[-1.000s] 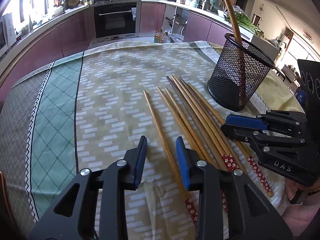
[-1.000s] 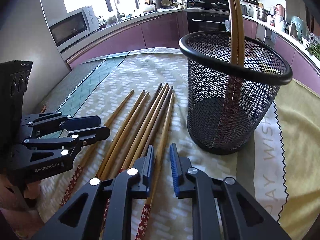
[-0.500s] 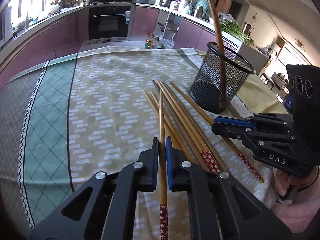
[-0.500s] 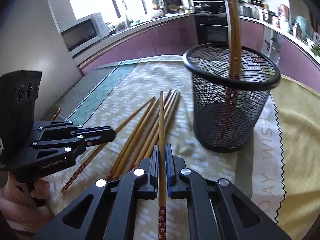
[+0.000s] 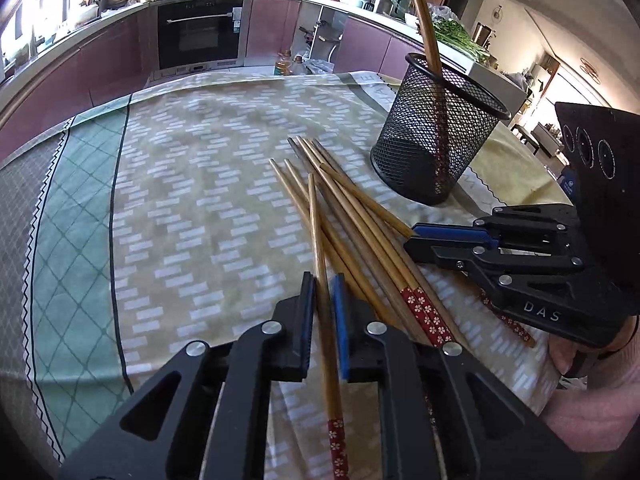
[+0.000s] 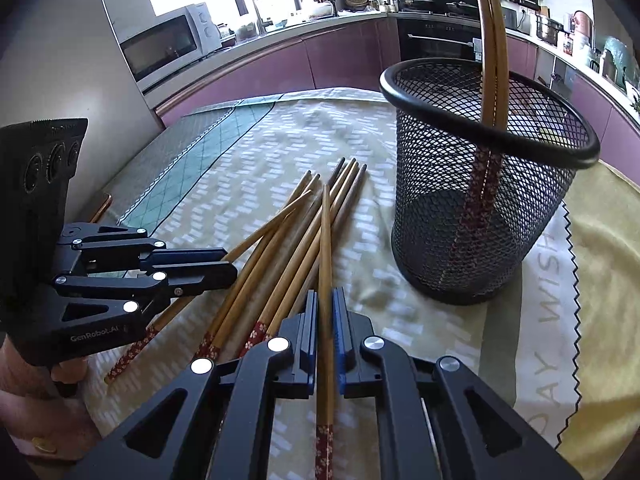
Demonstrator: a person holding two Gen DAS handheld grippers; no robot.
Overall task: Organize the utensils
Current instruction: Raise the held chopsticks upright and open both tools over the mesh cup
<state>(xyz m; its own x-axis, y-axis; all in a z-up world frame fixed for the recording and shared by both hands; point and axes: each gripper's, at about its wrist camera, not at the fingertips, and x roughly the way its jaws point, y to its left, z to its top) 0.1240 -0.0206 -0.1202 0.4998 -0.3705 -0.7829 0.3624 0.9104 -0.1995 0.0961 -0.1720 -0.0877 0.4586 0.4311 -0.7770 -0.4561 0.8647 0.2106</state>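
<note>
Since a second ago both grippers went from spread apart over the pile to clamped on one chopstick each, and the loose pile has been disturbed, with one stick now lying crossed over the others.

Left gripper (image 5: 323, 300) clenched on a chopstick (image 5: 318, 240); the stick runs forward between the blue pads, plain tip ahead, red floral end (image 5: 338, 446) sticking out behind toward the camera. Right gripper (image 6: 326, 320) likewise grasping a chopstick (image 6: 326, 248), tip forward over the pile, red patterned end at the bottom of the frame. Whether either held stick is clear of the pile, cannot tell.

Remaining chopsticks (image 5: 360, 224) lie in a rough bundle on the patterned tablecloth (image 5: 192, 184) covering the counter, red ends toward the person, tips pointing at the kitchen. In the right wrist view the bundle (image 6: 280, 252) sits just left of the held stick, with one stick angled across it toward the left gripper (image 6: 224, 264).

Black mesh holder (image 5: 436, 136) stands upright on the cloth, near the pile on its right, apart from it. Two chopsticks (image 5: 426, 24) stand in it, red ends down, leaning on the rim. Same holder (image 6: 480, 184) close in the right view, ahead and to the right of the right gripper.

Oven (image 5: 200, 28) and microwave (image 6: 164, 46) in the background kitchen.
</note>
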